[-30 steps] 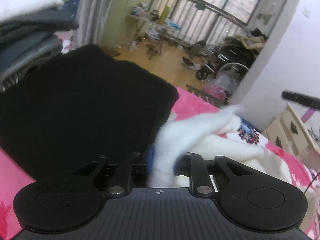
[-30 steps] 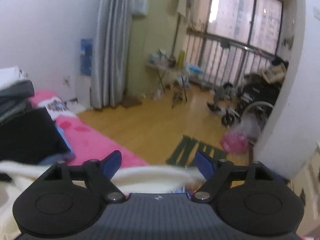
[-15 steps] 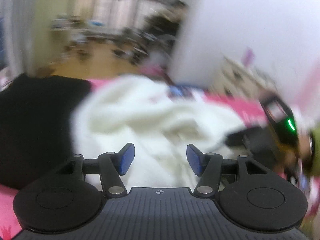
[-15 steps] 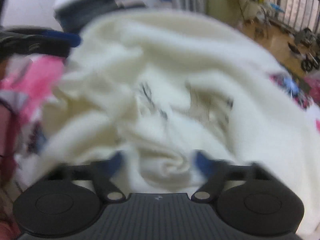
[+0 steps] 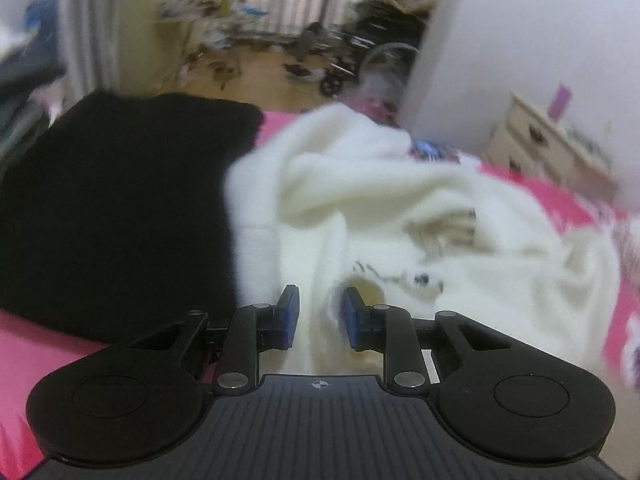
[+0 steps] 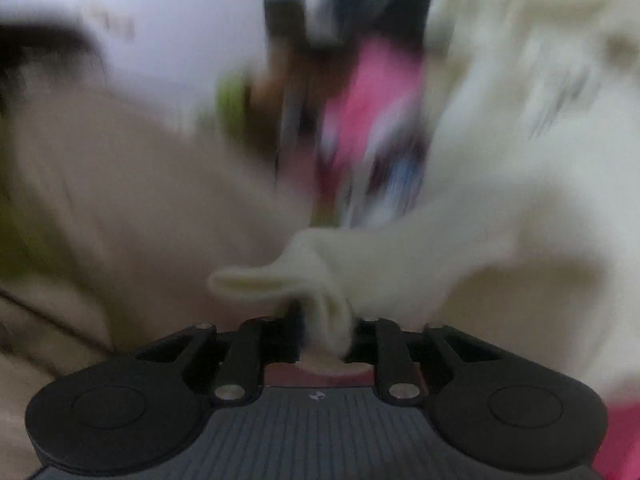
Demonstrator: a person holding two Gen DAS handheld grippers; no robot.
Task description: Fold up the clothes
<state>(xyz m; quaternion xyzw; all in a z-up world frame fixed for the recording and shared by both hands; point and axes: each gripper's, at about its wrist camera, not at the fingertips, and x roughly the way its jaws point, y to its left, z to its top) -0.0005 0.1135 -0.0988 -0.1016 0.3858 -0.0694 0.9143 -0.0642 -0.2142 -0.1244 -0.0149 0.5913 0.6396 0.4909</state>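
Note:
A white fleecy garment [image 5: 400, 200] lies crumpled on the pink bedspread [image 5: 40, 352], right of a flat black garment [image 5: 120, 200]. My left gripper [image 5: 320, 314] is low over its near edge; the blue pads [image 5: 289, 316] are closing, with a ridge of white fabric pinched between them. In the blurred right wrist view, my right gripper [image 6: 326, 328] is also closing, and a bunched fold of the same white garment [image 6: 500, 160] is squeezed between its jaws. That fold sticks out to the left of the fingers.
A stack of folded clothes [image 5: 20, 80] sits at the far left beyond the black garment. A cream dresser [image 5: 552, 148] stands by the wall on the right. Past the bed are a wooden floor and a wheelchair [image 5: 380, 52]. Pale beige cloth [image 6: 100, 200] fills the left of the right view.
The left gripper let go of the white fabric, opened, then closed on it again nearer me. The right gripper swung down from facing the room onto the garment and closed on a fold.

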